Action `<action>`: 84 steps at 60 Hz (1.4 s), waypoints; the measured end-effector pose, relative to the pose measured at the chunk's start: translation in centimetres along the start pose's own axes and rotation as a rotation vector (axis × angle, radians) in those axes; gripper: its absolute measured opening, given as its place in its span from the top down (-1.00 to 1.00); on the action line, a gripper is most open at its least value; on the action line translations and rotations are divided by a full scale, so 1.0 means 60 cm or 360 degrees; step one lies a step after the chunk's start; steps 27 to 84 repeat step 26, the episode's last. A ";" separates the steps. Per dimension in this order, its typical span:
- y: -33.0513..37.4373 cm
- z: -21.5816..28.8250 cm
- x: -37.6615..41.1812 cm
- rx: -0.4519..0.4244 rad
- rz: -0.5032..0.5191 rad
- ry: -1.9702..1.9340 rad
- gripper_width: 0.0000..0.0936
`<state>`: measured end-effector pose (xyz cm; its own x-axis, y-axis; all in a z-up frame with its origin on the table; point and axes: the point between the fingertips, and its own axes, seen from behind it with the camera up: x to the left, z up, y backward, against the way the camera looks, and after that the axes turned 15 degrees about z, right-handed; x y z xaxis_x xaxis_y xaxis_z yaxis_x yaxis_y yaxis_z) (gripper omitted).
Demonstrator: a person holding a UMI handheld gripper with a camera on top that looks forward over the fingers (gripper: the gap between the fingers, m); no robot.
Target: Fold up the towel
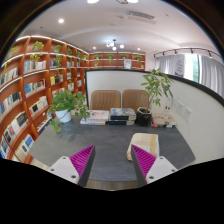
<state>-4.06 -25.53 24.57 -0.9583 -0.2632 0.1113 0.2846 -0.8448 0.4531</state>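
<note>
A folded cream towel lies on the grey table, just ahead of my right finger and partly hidden behind it. My gripper hovers above the table's near part with its fingers wide apart and nothing between them. The magenta pads show on both fingers. The towel is to the right of the gap, not inside it.
At the table's far edge stand potted plants, a stack of books and dark boxes. A taller plant is at the far right. Two chairs and long bookshelves lie beyond.
</note>
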 end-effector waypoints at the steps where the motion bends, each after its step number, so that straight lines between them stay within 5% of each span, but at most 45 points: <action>1: 0.004 -0.004 0.008 0.0003 0.0004 -0.0001 -0.50; 26: 0.060 -0.050 0.128 0.0032 0.0080 0.0087 -0.51; 84: 0.060 -0.050 0.128 0.0032 0.0080 0.0087 -0.51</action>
